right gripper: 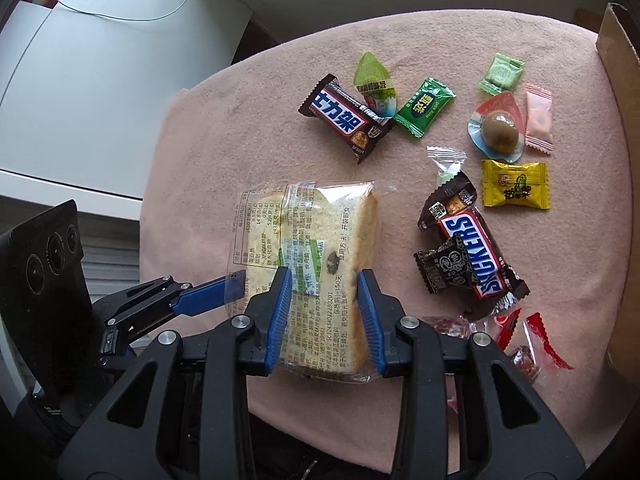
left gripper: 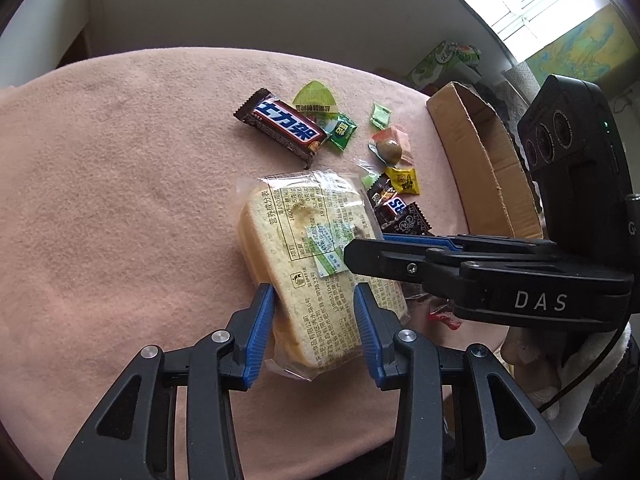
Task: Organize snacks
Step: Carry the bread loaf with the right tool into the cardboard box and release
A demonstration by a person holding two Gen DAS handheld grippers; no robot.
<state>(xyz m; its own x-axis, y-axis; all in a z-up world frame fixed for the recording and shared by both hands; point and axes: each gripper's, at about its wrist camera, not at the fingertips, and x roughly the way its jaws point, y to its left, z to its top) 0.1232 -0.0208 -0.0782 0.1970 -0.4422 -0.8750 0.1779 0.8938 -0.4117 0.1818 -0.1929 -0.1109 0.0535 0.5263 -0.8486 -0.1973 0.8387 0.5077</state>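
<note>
Your left gripper (left gripper: 314,312) and right gripper (right gripper: 324,300) both clamp the wrapped bread (left gripper: 308,256) at lower centre, I judge to lift it together toward the cardboard box (left gripper: 484,160) at right.

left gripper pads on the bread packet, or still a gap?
Touching. In the left wrist view the left gripper has both blue pads against the sides of the wrapped bread, no gap visible.

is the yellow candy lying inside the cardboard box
No, the yellow candy lies on the pink cloth, apart from the cardboard box.
</note>
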